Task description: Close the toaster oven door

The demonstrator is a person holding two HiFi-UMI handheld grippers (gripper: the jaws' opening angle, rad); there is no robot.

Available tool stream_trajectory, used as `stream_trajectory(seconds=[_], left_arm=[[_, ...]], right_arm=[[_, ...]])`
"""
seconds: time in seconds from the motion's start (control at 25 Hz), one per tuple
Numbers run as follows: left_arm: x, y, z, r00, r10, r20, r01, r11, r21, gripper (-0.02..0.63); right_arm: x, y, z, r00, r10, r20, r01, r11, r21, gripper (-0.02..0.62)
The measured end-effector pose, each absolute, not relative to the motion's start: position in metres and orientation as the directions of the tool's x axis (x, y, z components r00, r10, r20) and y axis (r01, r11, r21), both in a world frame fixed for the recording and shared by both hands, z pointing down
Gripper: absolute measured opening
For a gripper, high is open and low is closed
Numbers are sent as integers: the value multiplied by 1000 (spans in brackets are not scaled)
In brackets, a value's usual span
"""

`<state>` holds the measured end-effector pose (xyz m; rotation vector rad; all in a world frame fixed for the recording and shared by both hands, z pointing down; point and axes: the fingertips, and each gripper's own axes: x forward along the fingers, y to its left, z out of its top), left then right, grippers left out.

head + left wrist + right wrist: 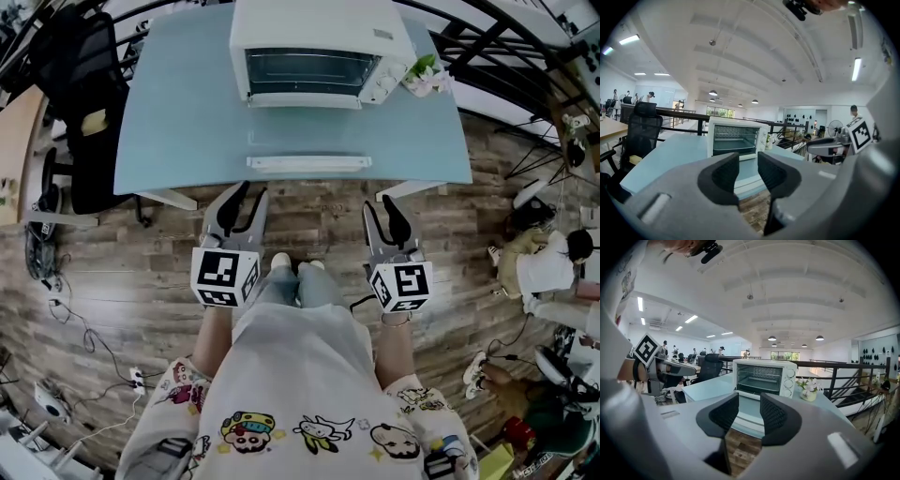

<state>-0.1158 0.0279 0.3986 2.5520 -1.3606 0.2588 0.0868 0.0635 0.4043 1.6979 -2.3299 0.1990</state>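
A: Far along yet?

B: Not begun, by the look of it. White box-shaped toaster oven (319, 47) standing at the far middle of the pale blue table (169, 131), glass door (305, 136) dropped flat toward the near edge, white bar handle (308, 163) nearest. Cavity wide open, wire rack (761, 377) showing inside.

A: And the grippers?

B: Left gripper (251, 195) and right gripper (382, 208) both held over the brown wooden plank floor (309, 220), just short of the table's near edge, well apart from each other, aimed at the door. Jaws spread wide on both, nothing between the pads, touching nothing.

A: Left to do, then?

B: Everything, most likely: reaching the handle, swinging the door up, pressing it home.

A: Any writing worth noting?

B: No brand legible on the oven. Knobs (386, 80) down the right panel, markings too small to read. Only black-and-white square markers (225, 274) on each gripper's cube, plus cartoon figures on the person's pale shirt (300, 375), no readable words.
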Motion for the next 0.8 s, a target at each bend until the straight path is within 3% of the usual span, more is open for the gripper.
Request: stream_trajectory(seconds=[0.8], left_arm=[[-73,-92,393,558,-791,250,-829,-547,118,117]], right_arm=[[129,-48,418,-292,-901,320,-951,310,8,150]])
